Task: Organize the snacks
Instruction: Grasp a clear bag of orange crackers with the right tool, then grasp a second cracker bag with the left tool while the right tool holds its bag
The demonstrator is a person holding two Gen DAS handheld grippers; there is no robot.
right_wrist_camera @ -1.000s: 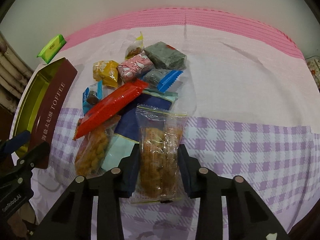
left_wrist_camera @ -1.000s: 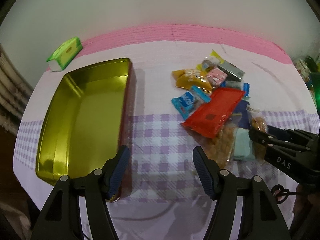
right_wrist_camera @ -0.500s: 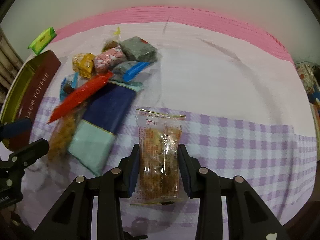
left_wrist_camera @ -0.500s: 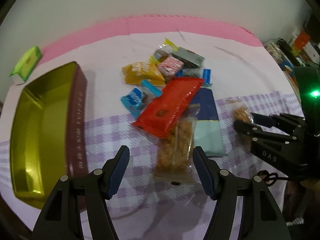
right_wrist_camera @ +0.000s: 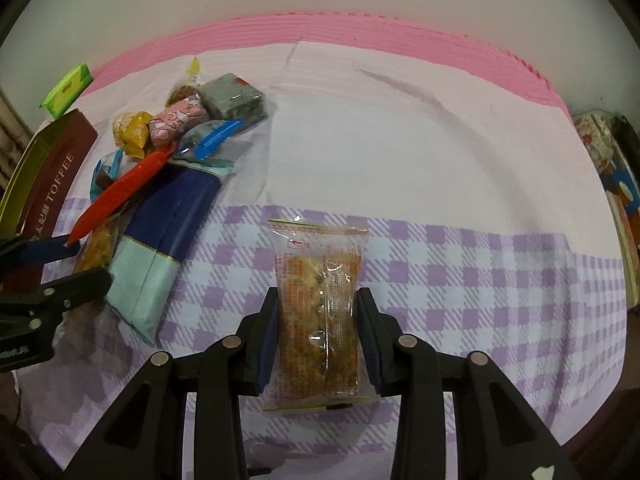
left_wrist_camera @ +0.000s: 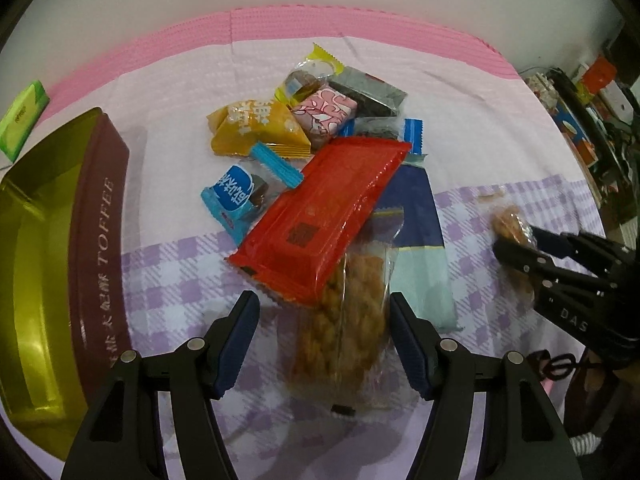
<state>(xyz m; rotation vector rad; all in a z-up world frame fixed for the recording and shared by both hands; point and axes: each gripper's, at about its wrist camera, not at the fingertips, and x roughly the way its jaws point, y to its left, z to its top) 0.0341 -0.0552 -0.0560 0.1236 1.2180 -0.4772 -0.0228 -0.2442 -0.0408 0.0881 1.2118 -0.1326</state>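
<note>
Right tongs: clamped on a clear-wrapped crispy snack bar. Left tongs: spread wide, empty, straddling a second clear snack pack under the red packet.

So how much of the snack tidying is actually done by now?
Hardly any: the gold toffee tin has no snacks in the part showing. The right tool grips one clear crispy snack pack; the left tool is open around another. The pile remains on the tablecloth.
</note>
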